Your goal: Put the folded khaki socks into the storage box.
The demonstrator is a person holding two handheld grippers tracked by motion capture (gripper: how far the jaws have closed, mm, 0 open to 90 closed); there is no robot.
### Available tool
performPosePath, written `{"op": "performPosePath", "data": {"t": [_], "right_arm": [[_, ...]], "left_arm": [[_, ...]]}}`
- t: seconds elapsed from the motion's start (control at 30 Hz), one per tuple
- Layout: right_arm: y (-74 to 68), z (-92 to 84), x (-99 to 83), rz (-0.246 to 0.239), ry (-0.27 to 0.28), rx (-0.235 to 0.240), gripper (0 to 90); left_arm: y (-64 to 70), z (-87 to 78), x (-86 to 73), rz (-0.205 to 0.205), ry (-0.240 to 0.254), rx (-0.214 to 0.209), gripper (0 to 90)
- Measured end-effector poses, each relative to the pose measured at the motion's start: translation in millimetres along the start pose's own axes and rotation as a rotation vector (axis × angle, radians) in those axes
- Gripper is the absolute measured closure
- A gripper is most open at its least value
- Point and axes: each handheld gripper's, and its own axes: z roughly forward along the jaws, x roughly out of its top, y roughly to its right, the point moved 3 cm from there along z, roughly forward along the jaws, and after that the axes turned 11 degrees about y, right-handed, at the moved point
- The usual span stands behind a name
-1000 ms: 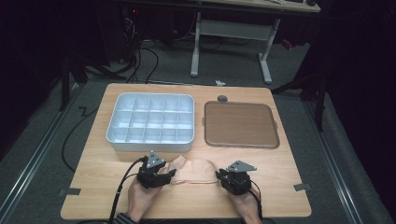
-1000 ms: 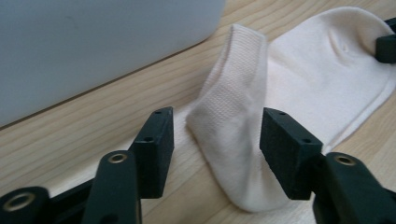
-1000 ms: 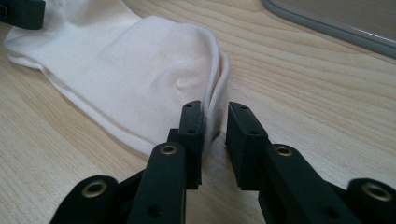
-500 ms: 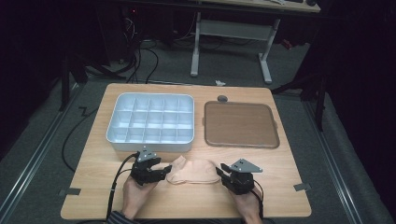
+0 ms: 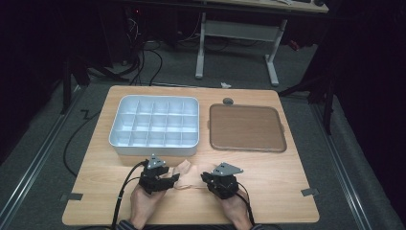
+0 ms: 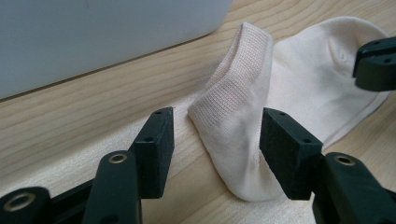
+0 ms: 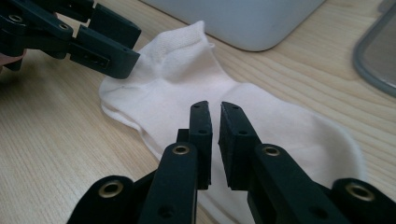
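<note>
- Right gripper [image 7: 214, 109]: jaws have just been closing, now nearly together w/ a thin gap; they sit over the mid part of the sock [image 7: 187, 88], but can't tell if any fabric is pinched between the pads.
- Left gripper [image 6: 215, 135]: jaws stand wide, cuff end of the sock rises between them; one pad touches or nearly touches the fabric, the other is clear of it, so no real grip.
- Vs the earlier high view frames: sock [image 5: 184, 173] looks more bunched up, narrower between the two grippers, w/ the cuff standing up near the left gripper [image 5: 168, 181]. Right gripper [image 5: 207, 181] has slid in toward the sock.
- Reading: prob. mid-fold or gathering the sock; next call is a firm hold on both ends before lifting.
- Sock location: near edge of the table [image 5: 287, 191], between both hands, just in front of the divided tray [image 5: 155, 125], apart from it.
- Surface: light wood tabletop; white tray w/ many compartments at left-centre, brown flat tray [image 5: 246, 127] beside it on the right, small round grey knob [image 5: 228, 101] behind that. Tape bits at the table's near corners.
- Room: dark, grey floor, cables trailing at left, white legs of a desk [image 5: 239, 33] behind the table.
</note>
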Motion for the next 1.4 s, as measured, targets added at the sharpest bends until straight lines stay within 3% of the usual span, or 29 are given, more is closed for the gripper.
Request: {"op": "performPosePath", "data": {"t": [0.17,0.5,0.67,0.93,1.17,1.4], "right_arm": [[-5.4,8.4,-2.6,-0.008,-0.015,0.010,84.2],[-11.8,16.0,-2.7,-0.012,-0.020,0.021,84.6],[-12.7,21.3,-8.9,-0.011,-0.056,0.028,85.1],[-15.4,19.9,-10.8,-0.040,-0.047,0.013,85.6],[-15.0,19.7,-11.0,-0.043,-0.048,0.014,85.5],[-14.6,19.6,-10.9,-0.043,-0.050,0.019,85.4]], "left_arm": [[0.6,2.9,-1.3,-0.015,0.007,-0.003,48.0],[2.1,5.9,-3.0,-0.003,0.002,0.011,52.4],[4.2,6.4,-3.5,0.032,-0.001,0.025,53.4],[7.8,6.9,-4.0,0.090,-0.009,0.057,60.1],[9.2,7.9,-2.9,0.082,-0.019,0.042,66.6],[12.1,9.8,-2.3,0.072,-0.031,0.014,80.5]]}}
